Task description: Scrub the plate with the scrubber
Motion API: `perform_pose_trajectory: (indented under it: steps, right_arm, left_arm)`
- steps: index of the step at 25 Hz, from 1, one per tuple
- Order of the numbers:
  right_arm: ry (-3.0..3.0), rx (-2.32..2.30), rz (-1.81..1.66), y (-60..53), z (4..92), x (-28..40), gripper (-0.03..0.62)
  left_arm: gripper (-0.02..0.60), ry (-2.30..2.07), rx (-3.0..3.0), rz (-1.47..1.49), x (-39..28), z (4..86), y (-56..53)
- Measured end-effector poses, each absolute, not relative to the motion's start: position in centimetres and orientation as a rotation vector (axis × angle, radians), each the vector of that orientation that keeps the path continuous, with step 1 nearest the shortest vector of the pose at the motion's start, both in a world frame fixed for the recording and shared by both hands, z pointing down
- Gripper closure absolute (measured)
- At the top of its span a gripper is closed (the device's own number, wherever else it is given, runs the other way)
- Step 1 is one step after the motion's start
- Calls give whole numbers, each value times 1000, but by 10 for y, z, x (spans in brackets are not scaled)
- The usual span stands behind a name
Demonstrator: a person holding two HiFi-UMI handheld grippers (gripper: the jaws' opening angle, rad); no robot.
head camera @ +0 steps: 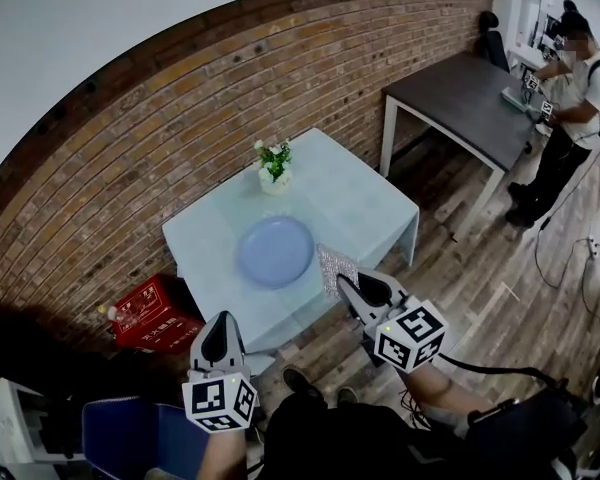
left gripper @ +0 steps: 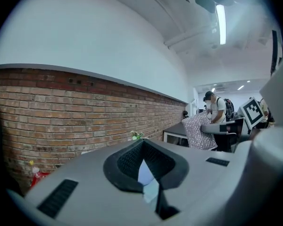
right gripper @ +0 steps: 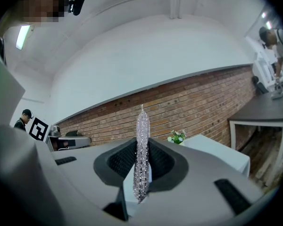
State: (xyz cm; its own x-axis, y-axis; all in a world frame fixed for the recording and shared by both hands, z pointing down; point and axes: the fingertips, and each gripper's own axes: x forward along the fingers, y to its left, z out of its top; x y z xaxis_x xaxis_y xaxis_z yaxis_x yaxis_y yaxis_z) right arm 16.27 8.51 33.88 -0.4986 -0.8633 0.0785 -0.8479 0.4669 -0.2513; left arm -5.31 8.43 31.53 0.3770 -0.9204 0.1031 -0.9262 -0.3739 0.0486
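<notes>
A round blue plate [head camera: 276,251] lies flat in the middle of a small pale blue table [head camera: 360,203]. My right gripper [head camera: 347,282] is at the table's near edge, just right of the plate, shut on a silver glittery scrubber [head camera: 335,266]. In the right gripper view the scrubber [right gripper: 142,149] stands edge-on, pinched between the jaws. My left gripper [head camera: 220,324] is short of the table's near left corner, shut with nothing in it. The left gripper view shows its closed jaws, with the scrubber [left gripper: 198,131] off to the right.
A small potted plant [head camera: 273,166] stands on the table behind the plate. A red crate [head camera: 152,313] sits on the floor to the table's left. A brick wall runs behind. A dark table [head camera: 470,98] and a person [head camera: 572,108] are at the far right.
</notes>
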Motion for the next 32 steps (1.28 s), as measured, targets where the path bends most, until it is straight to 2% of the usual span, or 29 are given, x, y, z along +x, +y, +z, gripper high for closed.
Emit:
perform_pose_trajectory:
  steps: [26,32]
  right_arm:
    - [2876,-1568,-466,-84,384,96,525]
    - [2961,-1436,-572,-108,401,74,525]
  left_arm:
    - [572,-1550,2418,126,-98,390,-78]
    - [572,-1475,2326,108,-112,420,-102]
